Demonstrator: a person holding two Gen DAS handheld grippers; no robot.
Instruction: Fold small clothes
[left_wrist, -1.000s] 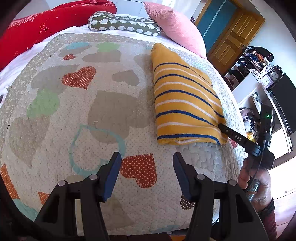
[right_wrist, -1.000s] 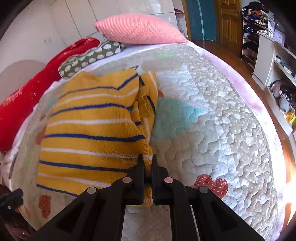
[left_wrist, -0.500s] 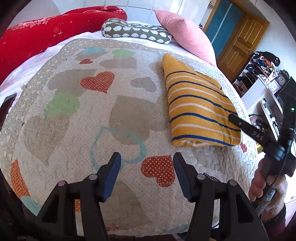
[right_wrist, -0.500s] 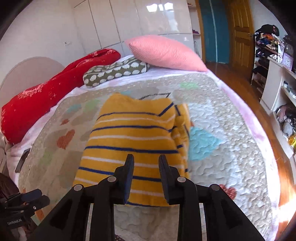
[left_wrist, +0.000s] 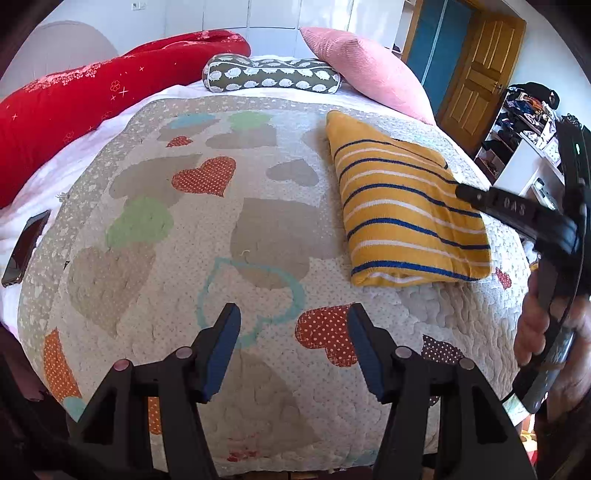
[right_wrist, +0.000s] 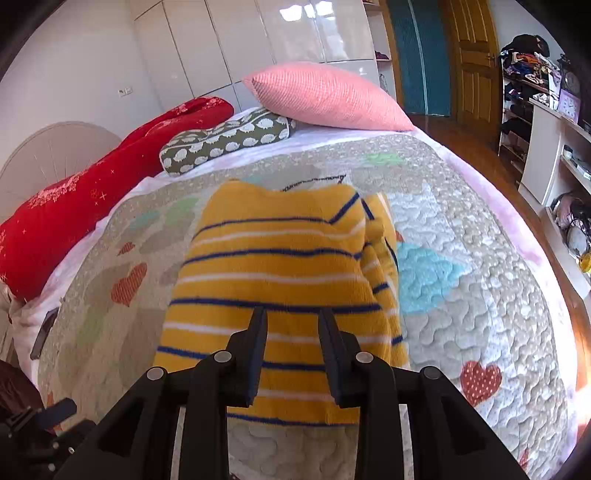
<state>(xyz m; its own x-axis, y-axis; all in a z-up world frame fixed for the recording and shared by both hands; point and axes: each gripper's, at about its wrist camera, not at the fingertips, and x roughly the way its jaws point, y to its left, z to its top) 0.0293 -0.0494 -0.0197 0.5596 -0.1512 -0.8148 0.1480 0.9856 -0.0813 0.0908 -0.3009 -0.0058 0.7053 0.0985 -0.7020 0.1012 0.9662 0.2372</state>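
A folded yellow sweater (left_wrist: 399, 218) with blue and white stripes lies flat on the heart-patterned quilt (left_wrist: 147, 258), on the right side of the bed. In the right wrist view the sweater (right_wrist: 280, 266) fills the middle, a sleeve bunched along its right edge. My right gripper (right_wrist: 292, 312) hovers over its near half, open, nothing between the pads. The left wrist view shows that gripper (left_wrist: 465, 194) from the side, in a person's hand (left_wrist: 535, 332), above the sweater's right edge. My left gripper (left_wrist: 293, 314) is open over bare quilt, left of the sweater.
A red bolster (left_wrist: 74, 107), a hedgehog-print pillow (left_wrist: 269, 74) and a pink pillow (left_wrist: 369, 77) line the bed's head. A dark phone (left_wrist: 24, 254) lies on the white sheet at the left edge. Cluttered shelves (left_wrist: 524, 122) and a wooden door (left_wrist: 476, 70) stand to the right.
My right gripper let go of the sweater's near edge, opened and lifted back above it. The sweater stays flat. The left gripper tilted up a little, still open.
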